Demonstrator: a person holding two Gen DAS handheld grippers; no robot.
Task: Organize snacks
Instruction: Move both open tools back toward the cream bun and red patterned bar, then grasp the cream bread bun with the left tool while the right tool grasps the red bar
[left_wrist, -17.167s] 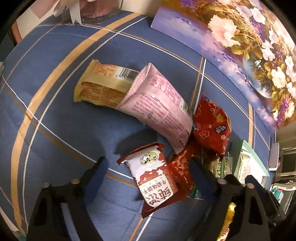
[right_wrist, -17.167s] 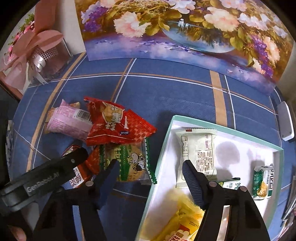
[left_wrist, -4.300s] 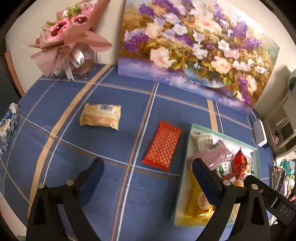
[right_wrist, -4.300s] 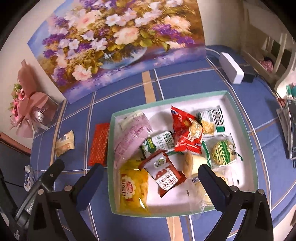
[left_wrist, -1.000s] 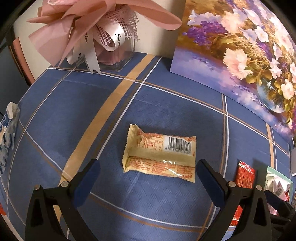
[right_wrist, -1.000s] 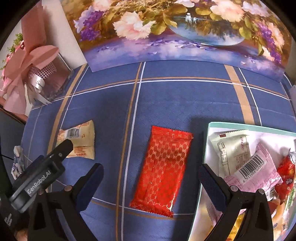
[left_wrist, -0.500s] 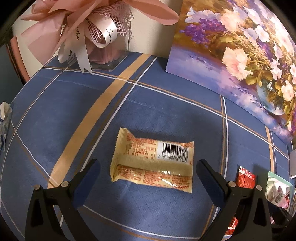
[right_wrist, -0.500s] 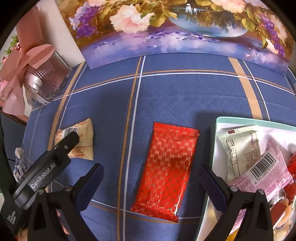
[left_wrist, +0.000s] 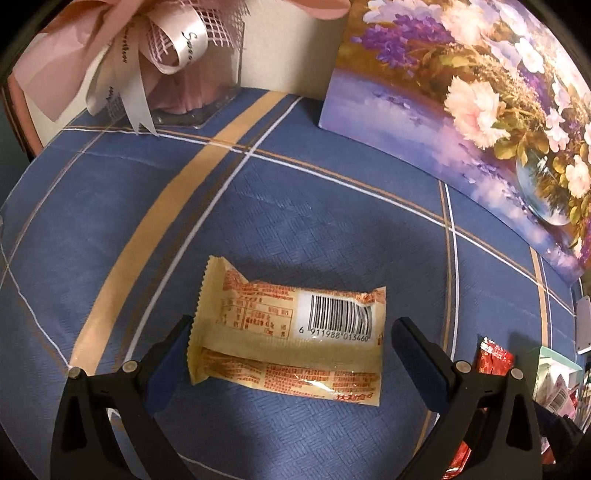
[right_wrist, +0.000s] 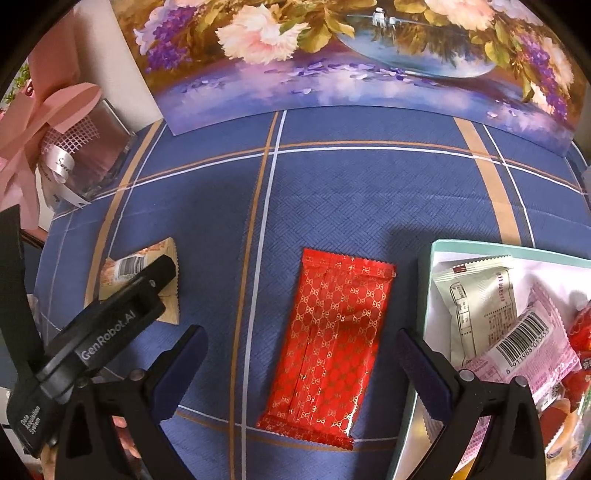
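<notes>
With your left hand-held gripper (left_wrist: 290, 360) spread wide around the yellow snack packet (left_wrist: 288, 332) lying flat on the bench (left_wrist: 332, 229) and the right hand-held gripper (right_wrist: 301, 365) equally apart over the red packet (right_wrist: 328, 343) at 12 o'clock, closing too high could let the slick, thin wrappers slip free.

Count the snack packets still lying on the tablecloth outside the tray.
2. The yellow packet lies between the left gripper's open fingers; the red packet lies between the right gripper's fingers, just left of the tray. Others may lie out of view.
</notes>
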